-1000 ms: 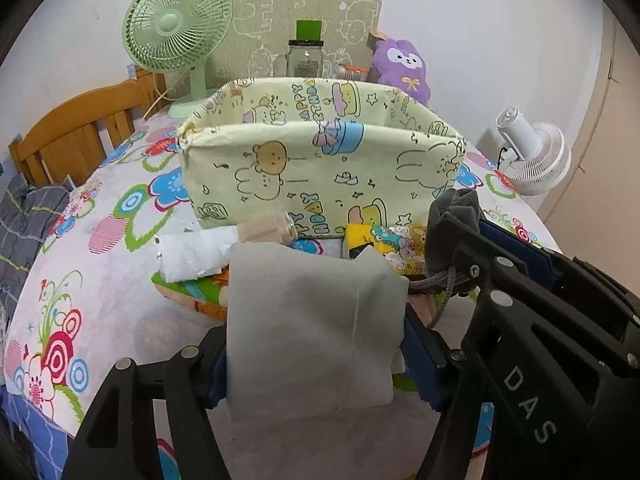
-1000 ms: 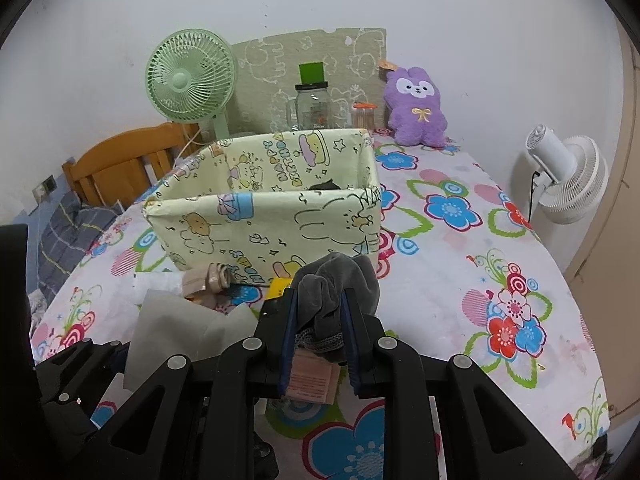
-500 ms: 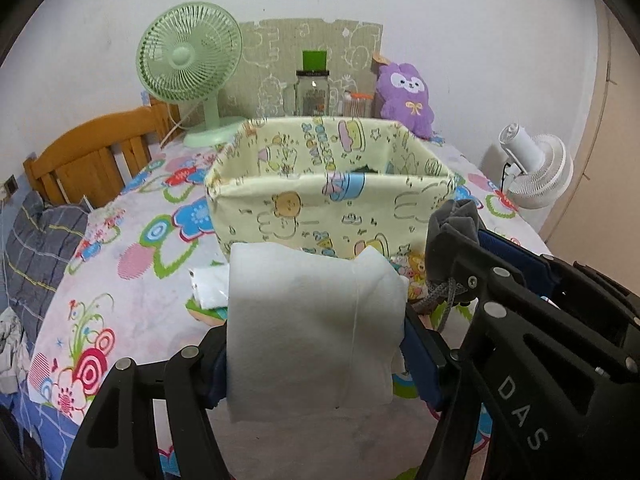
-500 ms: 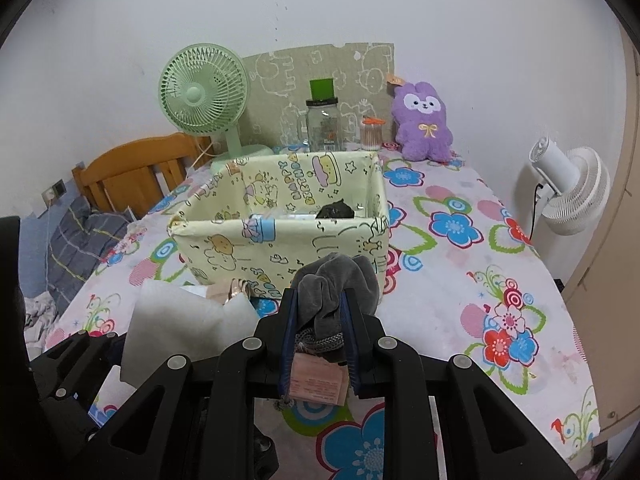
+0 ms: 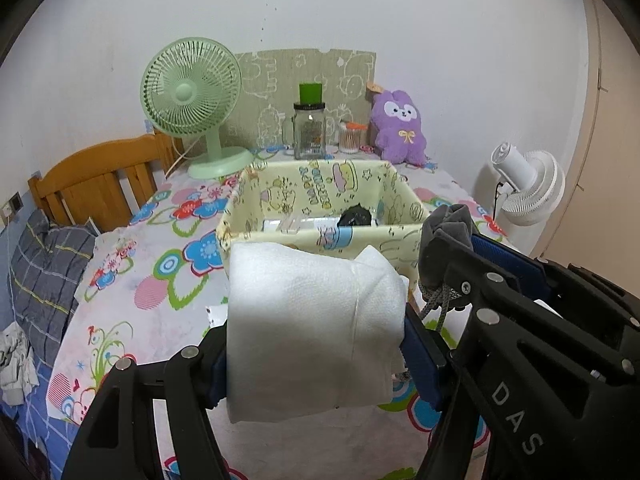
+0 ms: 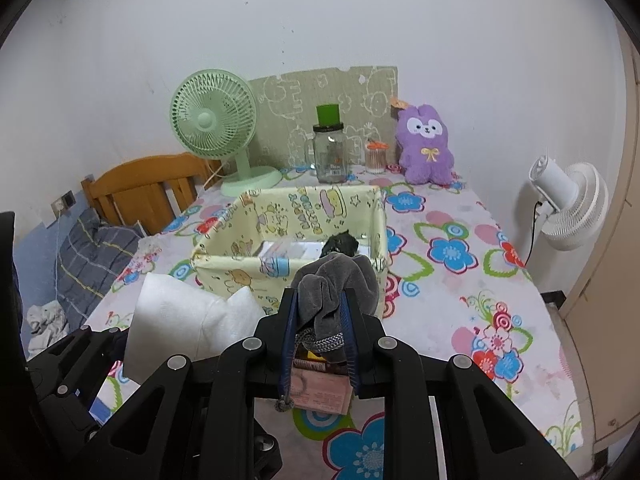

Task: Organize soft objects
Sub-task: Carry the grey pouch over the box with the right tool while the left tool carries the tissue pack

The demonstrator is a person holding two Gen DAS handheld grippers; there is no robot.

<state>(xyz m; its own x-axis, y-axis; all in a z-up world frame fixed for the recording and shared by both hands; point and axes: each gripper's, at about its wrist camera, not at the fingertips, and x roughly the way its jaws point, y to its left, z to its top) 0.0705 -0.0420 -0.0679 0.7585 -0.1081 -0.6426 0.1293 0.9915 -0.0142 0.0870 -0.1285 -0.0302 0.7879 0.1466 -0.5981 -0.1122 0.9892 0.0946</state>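
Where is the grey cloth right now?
The grey cloth is clamped in the right hand-held gripper, raised just in front of the yellow fabric bin, beside the white cloth.

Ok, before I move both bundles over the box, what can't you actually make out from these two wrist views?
- Floor of the yellow cartoon-print fabric box: both views, its near wall hides it.
- Black item inside the box: half hidden, too small to identify.
- Table in front of the box: left view, folded white cloth covers it.
- Pinkish tag under the grey cloth bundle: right view, print unreadable.
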